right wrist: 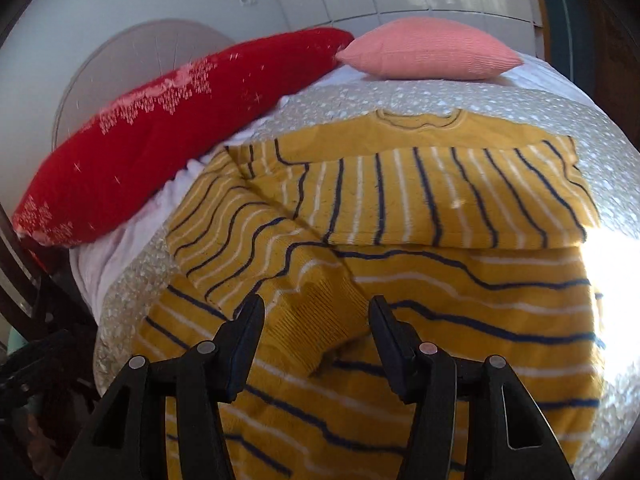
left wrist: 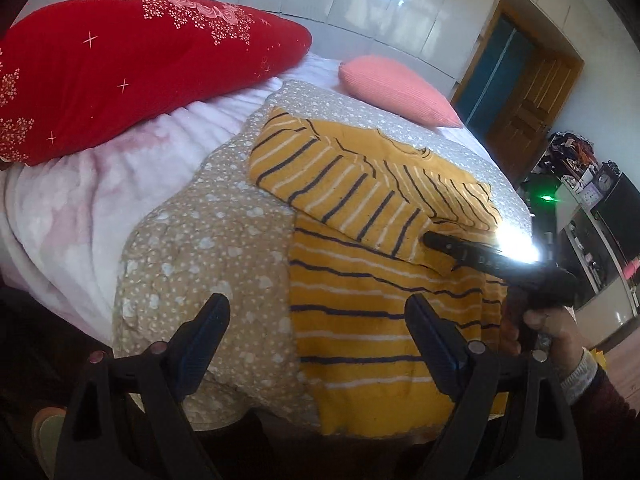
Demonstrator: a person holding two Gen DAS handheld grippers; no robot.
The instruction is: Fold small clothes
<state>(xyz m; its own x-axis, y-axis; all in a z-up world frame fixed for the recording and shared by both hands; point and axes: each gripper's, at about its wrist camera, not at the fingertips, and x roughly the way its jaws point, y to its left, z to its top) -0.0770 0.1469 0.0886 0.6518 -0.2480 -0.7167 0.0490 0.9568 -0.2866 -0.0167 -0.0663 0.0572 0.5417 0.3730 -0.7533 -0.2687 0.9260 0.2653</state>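
Left gripper point(left wrist: 318, 330) fingers spread wide at the frame's bottom, hovering empty above the yellow knit sweater with navy and white stripes point(left wrist: 360, 320).

The sweater lies mid-frame on the beige dotted quilt point(left wrist: 192, 248), both sleeves already folded across its chest. The right gripper point(right wrist: 316, 334), jaws apart, straddles a ribbed sleeve cuff point(right wrist: 316, 320) without clamping it; in the left view it reaches in from the right edge. Judged next: pinch both bottom hem corners, lift evenly, and carry the hem toward the collar, keeping the sleeves flat.
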